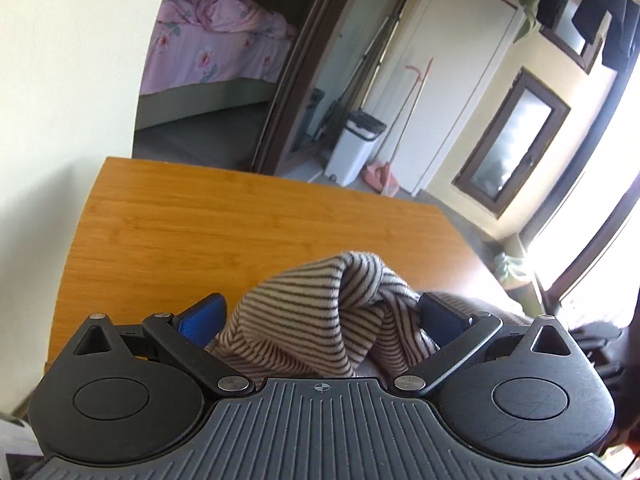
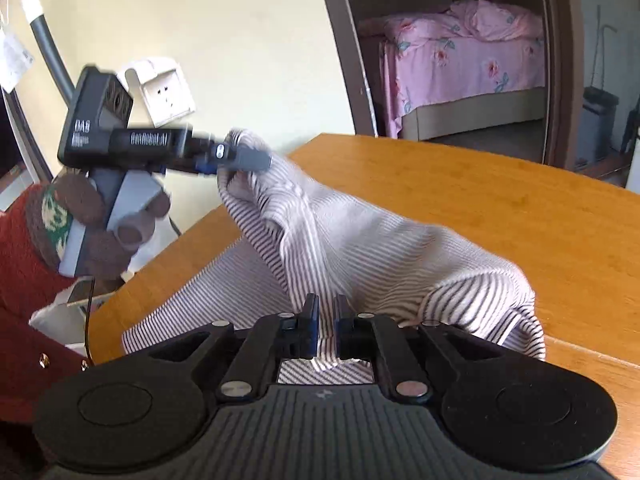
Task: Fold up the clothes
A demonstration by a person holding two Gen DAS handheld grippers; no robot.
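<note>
A striped garment (image 2: pixel 360 248), white with thin dark stripes, lies bunched on the wooden table (image 2: pixel 500 208). My right gripper (image 2: pixel 326 312) is shut on a fold of its near edge. In the left wrist view my left gripper (image 1: pixel 320 312) has its blue pads wide apart, with a raised bunch of the striped garment (image 1: pixel 312 312) between them. In the right wrist view the left gripper (image 2: pixel 244 160) is at the garment's lifted far corner, above the table's left edge, with cloth draped at its fingertips.
The table's (image 1: pixel 200 220) far half is bare wood. A wall socket (image 2: pixel 164 92) and a grey pipe are on the wall at left. A doorway shows a bed with pink bedding (image 2: pixel 460 52). A white bin (image 1: pixel 356 148) stands on the floor beyond the table.
</note>
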